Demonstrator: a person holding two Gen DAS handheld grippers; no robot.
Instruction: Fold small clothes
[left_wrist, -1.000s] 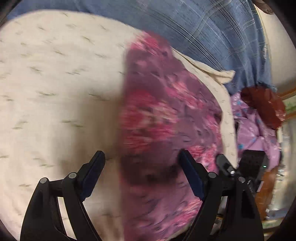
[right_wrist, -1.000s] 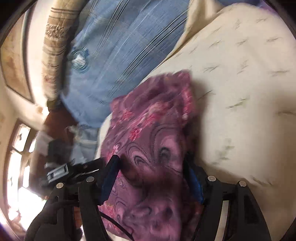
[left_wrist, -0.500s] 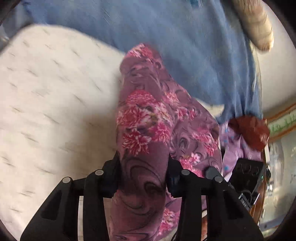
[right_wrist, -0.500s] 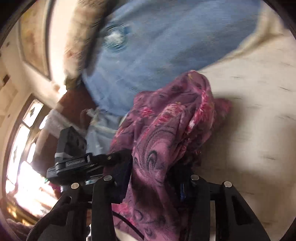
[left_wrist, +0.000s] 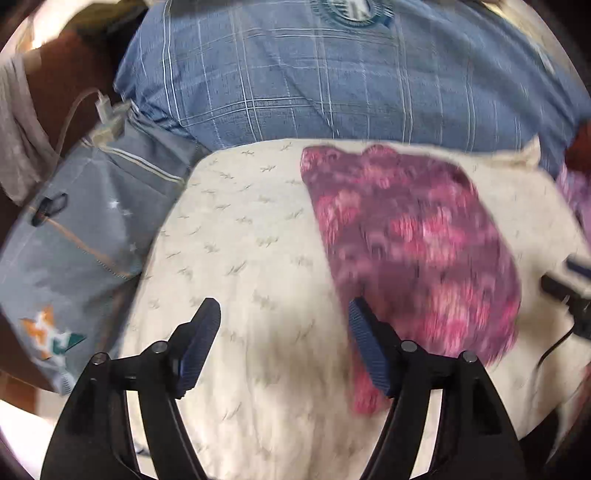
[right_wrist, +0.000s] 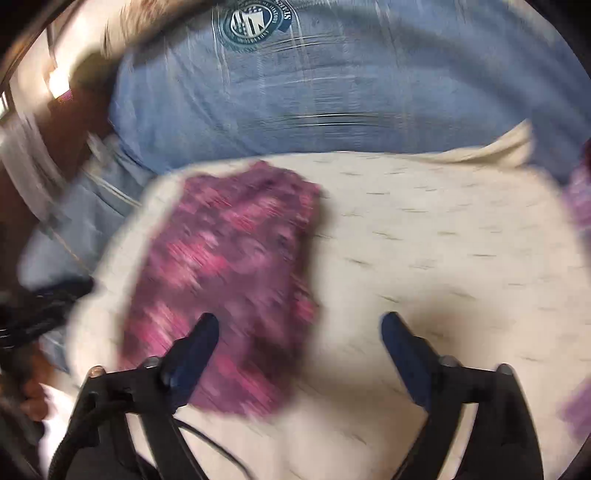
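A purple garment with pink flowers (left_wrist: 417, 243) lies folded flat on a cream quilted pad (left_wrist: 240, 258). My left gripper (left_wrist: 284, 321) is open and empty, just left of the garment's near edge. In the right wrist view the same garment (right_wrist: 232, 280) lies at centre left on the pad (right_wrist: 443, 258). My right gripper (right_wrist: 299, 328) is open and empty, with its left finger over the garment's near right edge. Both views are blurred by motion.
A blue checked bedcover (left_wrist: 332, 74) with a round emblem (right_wrist: 255, 22) lies behind the pad. A grey-blue printed cloth (left_wrist: 74, 236) and a white cable plug (left_wrist: 107, 110) sit at the left. More purple fabric (left_wrist: 576, 192) shows at the right edge.
Both grippers were shut on the lifted garment half a second ago. They have let go and opened, and the garment now lies flat on the pad. Both cameras have pulled back.
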